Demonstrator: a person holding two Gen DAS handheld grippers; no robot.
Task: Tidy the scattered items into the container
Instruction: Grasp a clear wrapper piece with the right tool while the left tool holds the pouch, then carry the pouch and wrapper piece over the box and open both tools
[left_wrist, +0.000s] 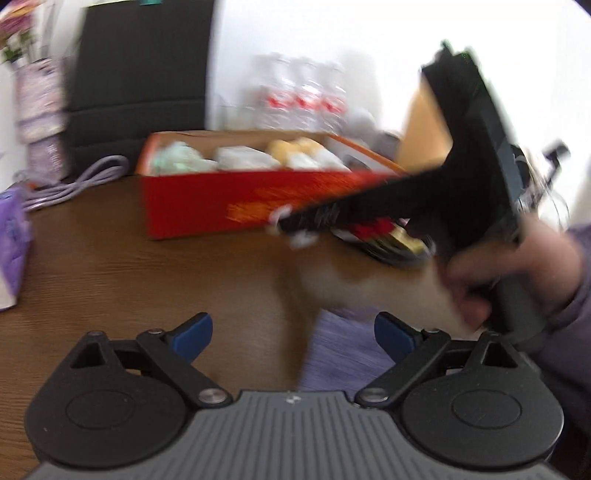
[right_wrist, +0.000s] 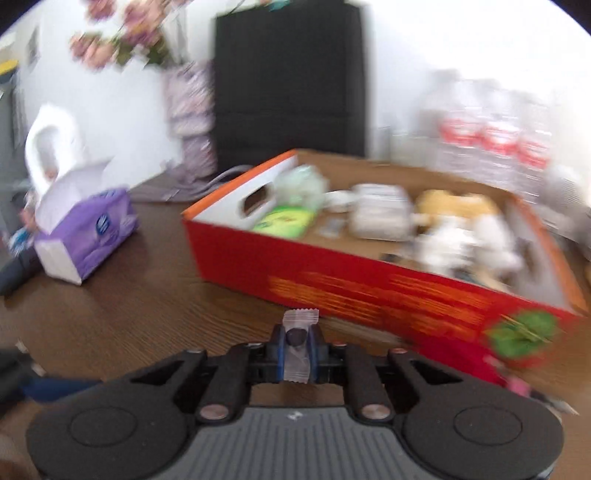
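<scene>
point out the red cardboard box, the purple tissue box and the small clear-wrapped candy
red cardboard box (right_wrist: 369, 291), right wrist view, front wall
purple tissue box (right_wrist: 92, 236), right wrist view, side panel
small clear-wrapped candy (right_wrist: 300, 316), right wrist view, crimped top end

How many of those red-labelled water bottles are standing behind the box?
3 show, though blur may hide more. The water bottles stand in a row behind the red box, against the wall: left, middle, right.
</scene>
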